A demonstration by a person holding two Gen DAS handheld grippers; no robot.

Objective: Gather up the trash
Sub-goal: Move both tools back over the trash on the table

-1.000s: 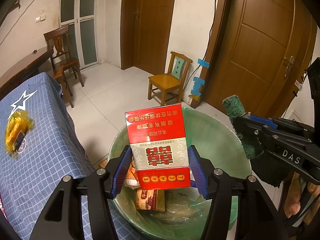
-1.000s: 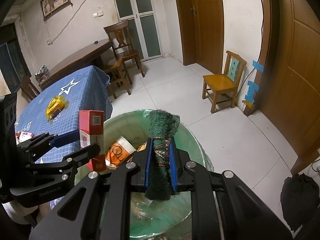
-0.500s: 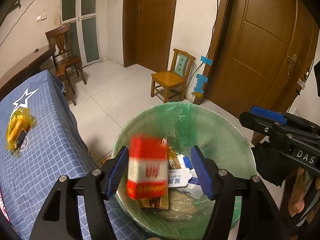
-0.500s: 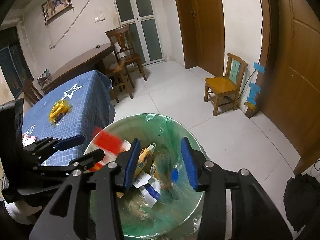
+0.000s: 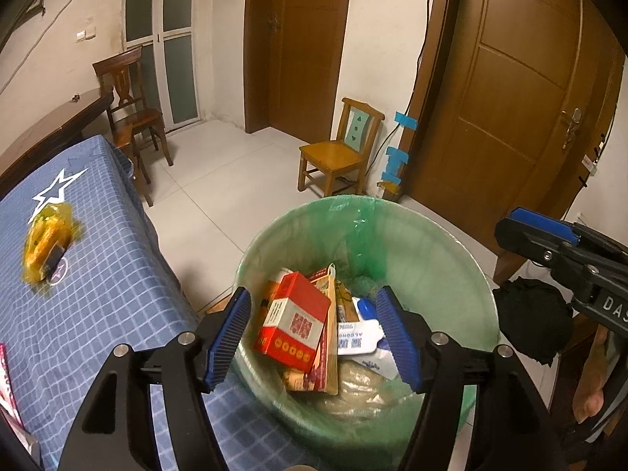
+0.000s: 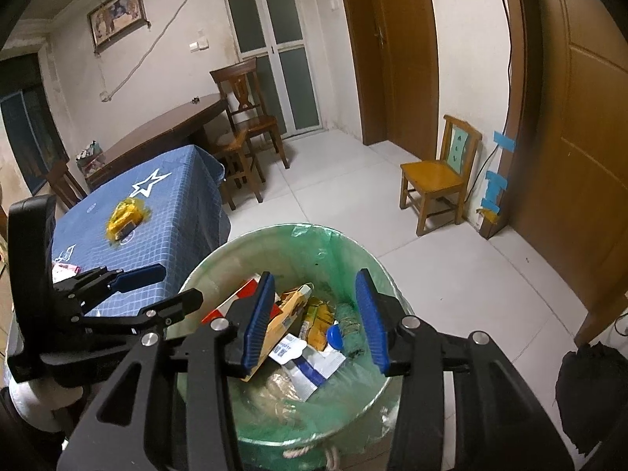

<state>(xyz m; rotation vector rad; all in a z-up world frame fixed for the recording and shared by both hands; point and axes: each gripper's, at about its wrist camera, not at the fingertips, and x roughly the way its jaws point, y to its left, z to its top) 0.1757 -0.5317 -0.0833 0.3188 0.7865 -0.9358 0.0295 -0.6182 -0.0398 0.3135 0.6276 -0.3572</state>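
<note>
Left gripper (image 5: 314, 339): blue pads spread wide, nothing between them, hanging over the bin. Right gripper (image 6: 316, 318): same, pads apart, empty, above the bin from the other side.

Trash bin (image 5: 424, 227): round, green plastic liner, on the floor just beside the table edge. Inside: red cigarette box (image 5: 292, 320) lying tilted on top of the pile, white wipes packet (image 5: 359, 337) next to it, yellow carton (image 6: 288, 316), and what is probably a dark green scrubber (image 6: 347, 324) against the liner, partly hidden by the right pad.

Table (image 5: 110, 274): blue checked cloth with a white star print. Yellow wrapper (image 5: 45, 243) lies on it, well apart from the bin. Pink packet (image 6: 62, 272) near the table's near edge.

Room: white tiled floor (image 6: 353, 204), small light wooden chair (image 5: 337, 157) against the wall, dark wooden chair (image 6: 247, 114) by a dark table, brown doors (image 5: 506, 90), framed picture (image 6: 115, 15) on the wall, black bag (image 6: 592, 384) on the floor at right.
</note>
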